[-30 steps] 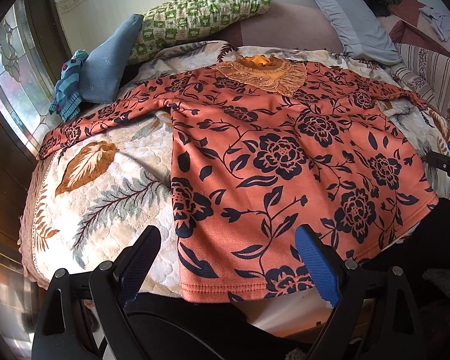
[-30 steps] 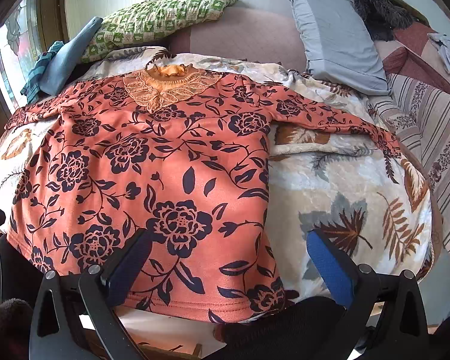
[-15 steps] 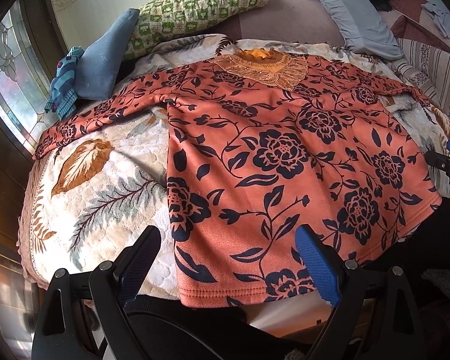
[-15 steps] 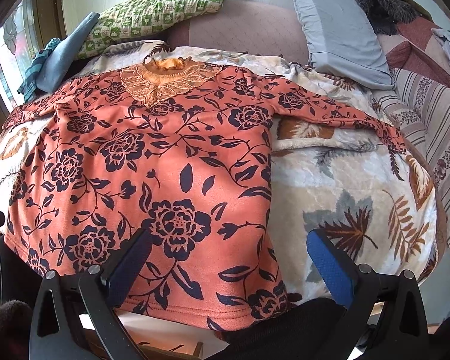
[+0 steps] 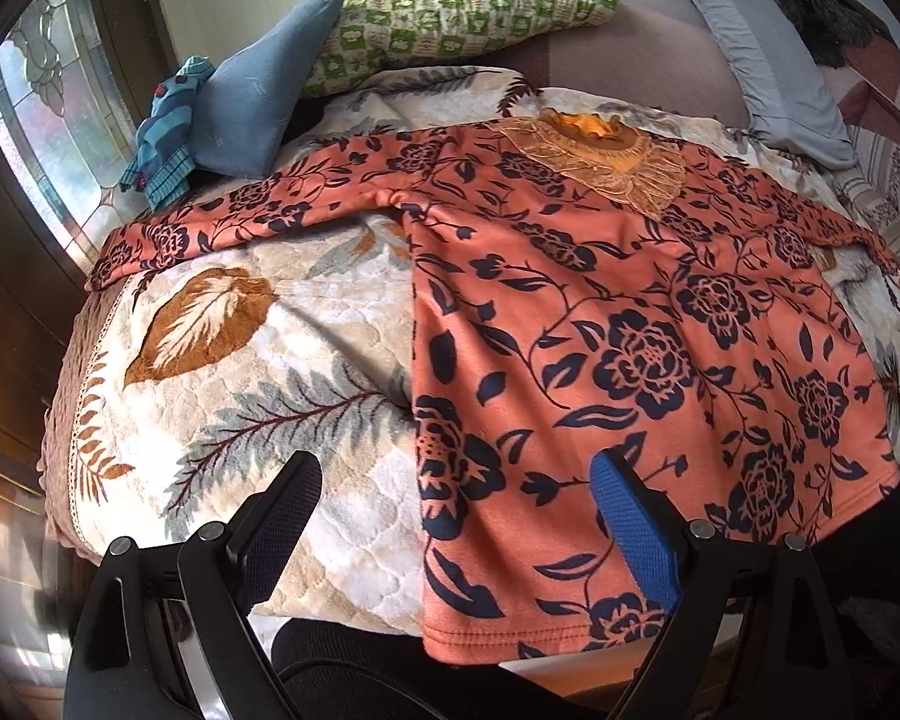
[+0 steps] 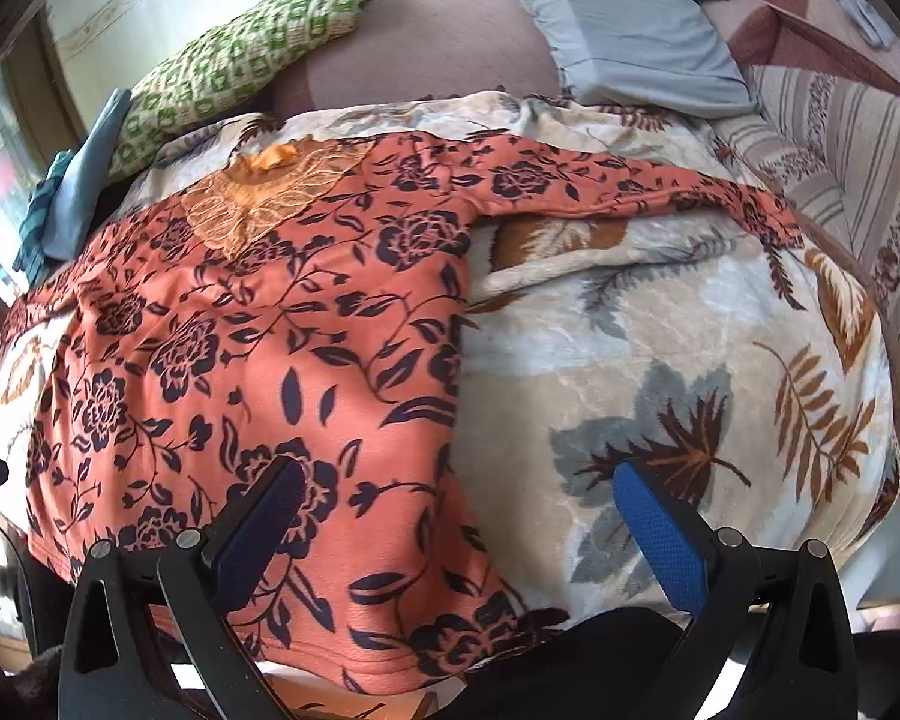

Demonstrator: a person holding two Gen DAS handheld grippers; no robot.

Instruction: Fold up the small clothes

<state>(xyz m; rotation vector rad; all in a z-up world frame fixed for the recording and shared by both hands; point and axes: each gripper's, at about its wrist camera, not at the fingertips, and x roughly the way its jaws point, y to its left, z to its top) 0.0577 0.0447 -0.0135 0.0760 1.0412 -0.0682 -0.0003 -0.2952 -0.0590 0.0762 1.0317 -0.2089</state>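
Hovering over the near edge of the bed, the left gripper (image 5: 456, 516) is holding its fingers spread wide and gripping nothing, straddling the left side seam of the orange floral top (image 5: 630, 348); the right gripper (image 6: 462, 516) is doing the same on the other side, fingers wide and empty, straddling the right side seam. Between them the top is lying face up and flat on the leaf-print blanket (image 5: 258, 396), its hem hanging slightly over the near edge and its lace collar (image 5: 618, 162) pointing toward the far pillows.

The fabric is looking plush and limp, probably light, so it is likely going to sag and drag on the fleecy blanket instead of sliding; pinching the hem corners or the side seams seems the surest hold.

Looking from the left wrist, the left sleeve (image 5: 222, 222) is stretching out toward the window and a blue cushion (image 5: 258, 102). Looking from the right wrist, the right sleeve (image 6: 648, 192) is running out toward a striped cover (image 6: 840, 138), below a grey pillow (image 6: 618, 30).
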